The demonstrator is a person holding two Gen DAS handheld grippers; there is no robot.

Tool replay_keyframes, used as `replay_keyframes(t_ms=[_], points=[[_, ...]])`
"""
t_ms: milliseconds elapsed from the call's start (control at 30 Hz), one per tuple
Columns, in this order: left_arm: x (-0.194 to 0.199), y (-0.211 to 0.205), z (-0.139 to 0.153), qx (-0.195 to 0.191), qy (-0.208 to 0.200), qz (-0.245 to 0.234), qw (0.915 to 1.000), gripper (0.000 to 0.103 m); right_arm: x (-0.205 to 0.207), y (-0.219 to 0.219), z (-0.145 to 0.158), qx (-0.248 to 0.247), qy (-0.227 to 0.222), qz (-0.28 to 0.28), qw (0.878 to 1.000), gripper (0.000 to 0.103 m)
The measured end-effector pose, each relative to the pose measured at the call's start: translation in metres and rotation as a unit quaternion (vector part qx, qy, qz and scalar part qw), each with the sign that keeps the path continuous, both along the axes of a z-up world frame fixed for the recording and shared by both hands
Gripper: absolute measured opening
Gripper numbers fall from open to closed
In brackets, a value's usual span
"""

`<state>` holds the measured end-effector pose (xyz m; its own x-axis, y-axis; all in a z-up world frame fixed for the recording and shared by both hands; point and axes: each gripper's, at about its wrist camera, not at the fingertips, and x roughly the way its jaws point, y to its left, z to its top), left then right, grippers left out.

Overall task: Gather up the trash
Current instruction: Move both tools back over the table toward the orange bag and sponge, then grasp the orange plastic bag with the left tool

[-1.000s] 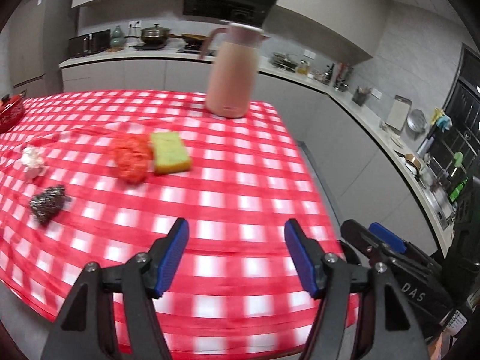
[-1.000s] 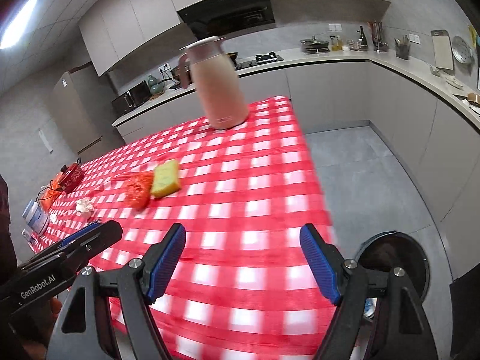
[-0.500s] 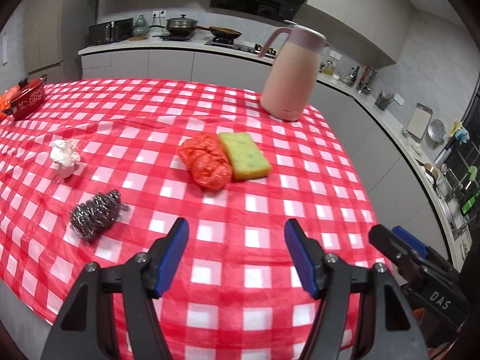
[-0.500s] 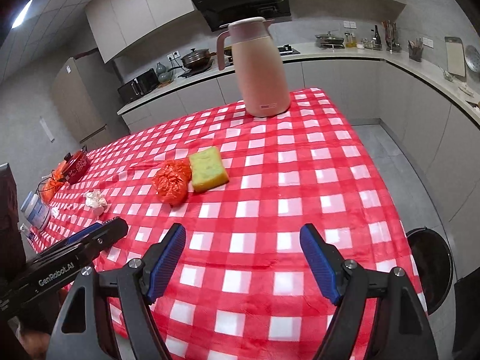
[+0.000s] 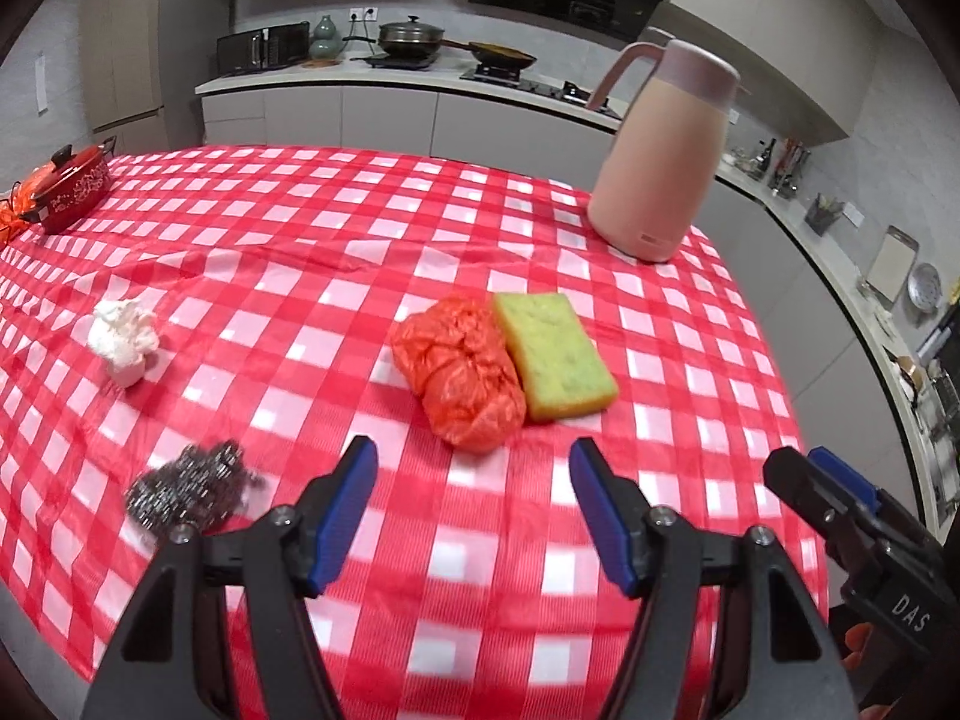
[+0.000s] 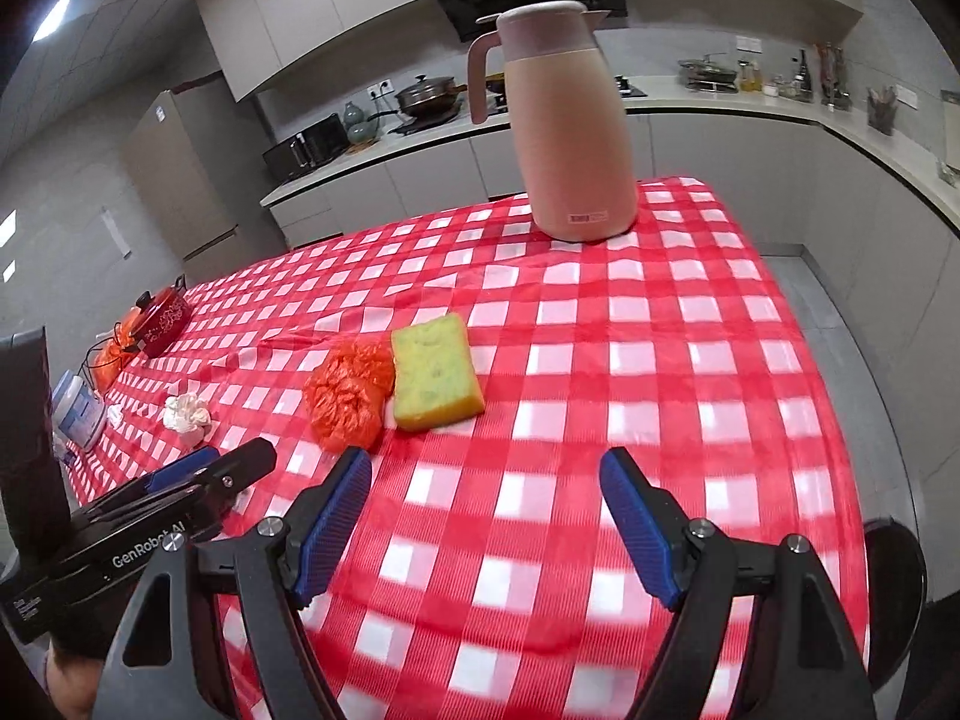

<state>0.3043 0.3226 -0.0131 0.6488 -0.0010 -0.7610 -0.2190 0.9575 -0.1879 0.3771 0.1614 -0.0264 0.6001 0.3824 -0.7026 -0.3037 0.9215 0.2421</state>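
A crumpled orange plastic bag (image 5: 462,375) lies mid-table, touching a yellow-green sponge (image 5: 555,354) on its right. A crumpled white tissue (image 5: 123,339) lies to the left and a steel wool scrubber (image 5: 189,489) near the front left. My left gripper (image 5: 474,510) is open and empty, hovering just in front of the orange bag. My right gripper (image 6: 486,525) is open and empty, nearer the table's front right. The right wrist view also shows the bag (image 6: 348,396), the sponge (image 6: 435,381) and the tissue (image 6: 186,411). A dark bin (image 6: 894,588) sits on the floor at the right.
A tall pink jug (image 5: 660,156) stands at the far right of the red checked table (image 5: 300,228). A red pot (image 5: 72,189) sits at the far left edge. A plastic tub (image 6: 75,411) stands at the left edge. Kitchen counters run behind and right.
Both grippers moved forward over the table and turned left. The orange bag and sponge now sit closer and more central. Both grippers stayed open.
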Motion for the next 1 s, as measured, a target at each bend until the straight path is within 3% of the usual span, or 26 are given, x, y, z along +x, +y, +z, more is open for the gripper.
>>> replay_keyframes(t_ms=[433, 1000], points=[[0.051, 0.012, -0.023, 0.007, 0.028, 0.009, 0.9995, 0.068, 0.066, 0.029, -0.024, -0.008, 0.025, 0.023, 0.999, 0.080], [0.095, 0.034, -0.062, -0.006, 0.059, -0.023, 0.9980, 0.068, 0.097, 0.057, -0.046, -0.028, 0.049, -0.008, 0.998, 0.080]])
